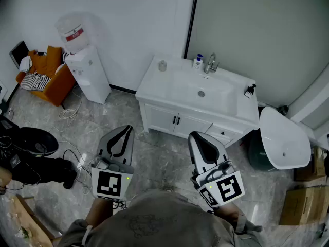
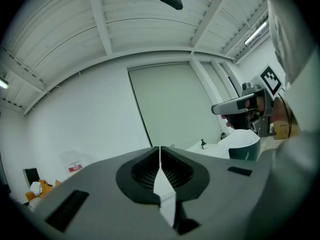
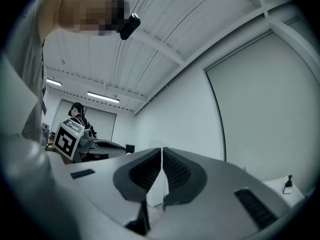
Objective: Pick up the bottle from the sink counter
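Both grippers closed and empty. Left gripper (image 1: 126, 129) (image 2: 160, 154): jaws together at the tips, nothing between the pads. Right gripper (image 1: 197, 136) (image 3: 161, 155): same, jaws fully together, nothing held.

Both are held out in front of the person, over the floor (image 1: 154, 153), well short of the white sink tabletop (image 1: 154, 86) and pointing roughly toward it. Left gripper is off the tabletop's front-left corner. Right gripper is in front of its middle-right cabinet (image 1: 169, 120).

Bottle (image 1: 198, 62): white with a blue top, upright at the back edge of the tabletop, just left of the faucet (image 1: 211, 63). No gripper is near it.

Also on the tabletop:
- small clear cup (image 1: 162, 65), back-left corner, apart from the bottle
- dark pump dispenser (image 1: 250, 90) (image 2: 203, 144) (image 3: 288, 184), right end, past the basin (image 1: 201, 92)

Around the tabletop:
- water dispenser (image 1: 87, 68) with an upturned jug, left of it against the wall
- orange chair (image 1: 51, 78) piled with clothes, further left
- white toilet (image 1: 284, 138) to its right, dark green bin (image 1: 256, 151) between the two
- cardboard boxes (image 1: 308, 189) beyond the toilet
- loose cables (image 1: 69, 112) on the floor, left of the cabinet

In the left gripper view the right gripper (image 2: 239, 105) shows at the right edge. In the right gripper view the left gripper's marker cube (image 3: 66, 138) shows at the left.
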The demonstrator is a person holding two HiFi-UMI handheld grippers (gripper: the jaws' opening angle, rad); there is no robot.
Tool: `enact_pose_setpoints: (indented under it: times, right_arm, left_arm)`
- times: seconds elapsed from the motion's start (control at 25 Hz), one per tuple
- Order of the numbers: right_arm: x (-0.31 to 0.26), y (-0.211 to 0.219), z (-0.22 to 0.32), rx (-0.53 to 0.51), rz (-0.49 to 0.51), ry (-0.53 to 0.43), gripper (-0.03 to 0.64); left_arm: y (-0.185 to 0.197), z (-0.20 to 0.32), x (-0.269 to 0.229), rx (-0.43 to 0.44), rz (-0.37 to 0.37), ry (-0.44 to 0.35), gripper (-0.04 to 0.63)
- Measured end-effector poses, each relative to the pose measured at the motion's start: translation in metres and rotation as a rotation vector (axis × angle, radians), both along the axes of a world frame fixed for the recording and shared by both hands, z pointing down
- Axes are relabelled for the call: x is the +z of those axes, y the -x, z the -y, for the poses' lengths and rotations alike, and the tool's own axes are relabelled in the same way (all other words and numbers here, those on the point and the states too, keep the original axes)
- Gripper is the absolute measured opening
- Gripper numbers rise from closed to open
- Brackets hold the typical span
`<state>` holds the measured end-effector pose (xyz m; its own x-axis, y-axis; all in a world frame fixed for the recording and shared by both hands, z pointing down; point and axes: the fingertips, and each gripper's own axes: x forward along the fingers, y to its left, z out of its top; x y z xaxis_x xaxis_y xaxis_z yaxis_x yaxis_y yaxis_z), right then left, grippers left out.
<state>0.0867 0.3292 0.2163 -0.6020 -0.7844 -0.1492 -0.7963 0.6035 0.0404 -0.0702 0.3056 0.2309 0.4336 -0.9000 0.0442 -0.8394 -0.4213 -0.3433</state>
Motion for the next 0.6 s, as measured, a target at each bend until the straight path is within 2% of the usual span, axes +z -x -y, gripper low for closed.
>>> enact_pose_setpoints:
  times: [0.2, 0.6]
  right_arm:
    - [0.0, -0.006, 0.007, -0.003, 0.034, 0.006, 0.034]
    - [0.004, -0.031, 0.013, 0.001, 0.026, 0.021, 0.034]
  left_arm:
    - [-0.007, 0.004, -0.001, 0.0, -0.006, -0.007, 0.021]
    - [-0.028, 0.007, 0.001, -0.008, 0.009, 0.008, 0.021]
